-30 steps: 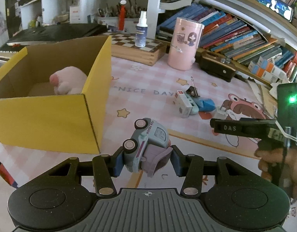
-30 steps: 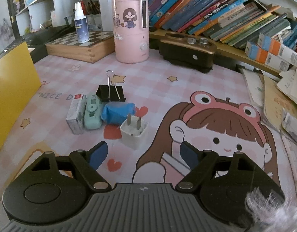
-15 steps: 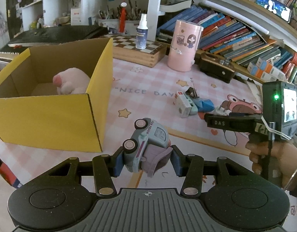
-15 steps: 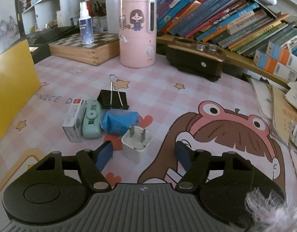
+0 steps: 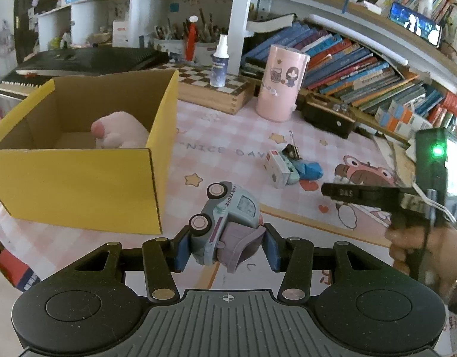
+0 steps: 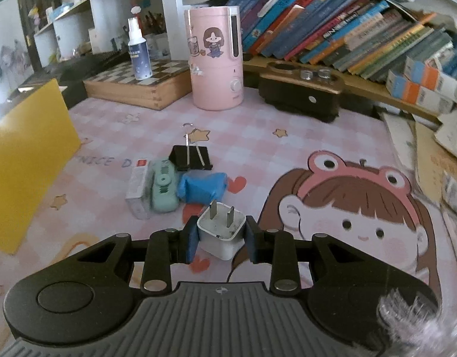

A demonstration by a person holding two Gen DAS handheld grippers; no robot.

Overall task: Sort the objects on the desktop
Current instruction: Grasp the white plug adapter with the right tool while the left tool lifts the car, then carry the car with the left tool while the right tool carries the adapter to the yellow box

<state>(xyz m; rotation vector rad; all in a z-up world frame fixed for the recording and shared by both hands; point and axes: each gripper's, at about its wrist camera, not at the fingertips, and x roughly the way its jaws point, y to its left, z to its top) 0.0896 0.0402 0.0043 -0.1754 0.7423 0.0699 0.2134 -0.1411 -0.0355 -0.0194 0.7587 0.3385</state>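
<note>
My left gripper [image 5: 225, 251] is shut on a grey-blue toy truck [image 5: 228, 220], tilted on its side, held above the mat right of the yellow cardboard box [image 5: 79, 178]. A pink plush toy [image 5: 118, 132] lies in the box. My right gripper [image 6: 221, 239] is shut on a white plug adapter [image 6: 222, 235], prongs up, on the mat. Just beyond lie a blue wrapped item [image 6: 203, 187], a mint-green gadget [image 6: 163, 190], a small white box [image 6: 137, 187] and a black binder clip [image 6: 191, 157]. The right gripper also shows in the left wrist view [image 5: 362, 193].
A pink humidifier [image 6: 215, 59], a wooden chess box [image 6: 139, 86] with a spray bottle [image 6: 139, 53], and a black device [image 6: 302, 95] stand at the back. Books line the shelf behind. Papers lie at the right edge [image 6: 430, 154].
My right gripper moved forward and closed on the white plug adapter; it was open before. My left gripper still holds the toy truck, with the view shifted slightly.
</note>
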